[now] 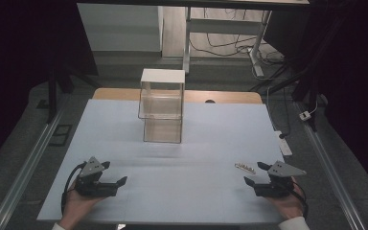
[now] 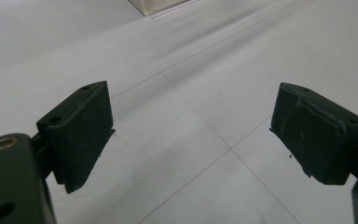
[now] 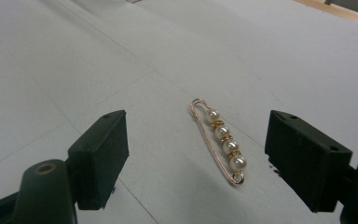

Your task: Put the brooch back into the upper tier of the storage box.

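High view first: I see my left gripper (image 1: 115, 178) low on the left of the desk (image 1: 182, 158) and my right gripper (image 1: 254, 175) low on the right, both released with nothing between the jaws. A little pearl pin (image 1: 245, 167) lies flat on the desk just beside my right gripper, on its far side. Right gripper view shows the pearl pin (image 3: 218, 140) close ahead, between the two wide jaws, and they do not touch it. Left gripper view shows bare desk between its wide jaws. A clear box stack (image 1: 161, 106) with a white top stands at the far middle, well apart from both grippers.
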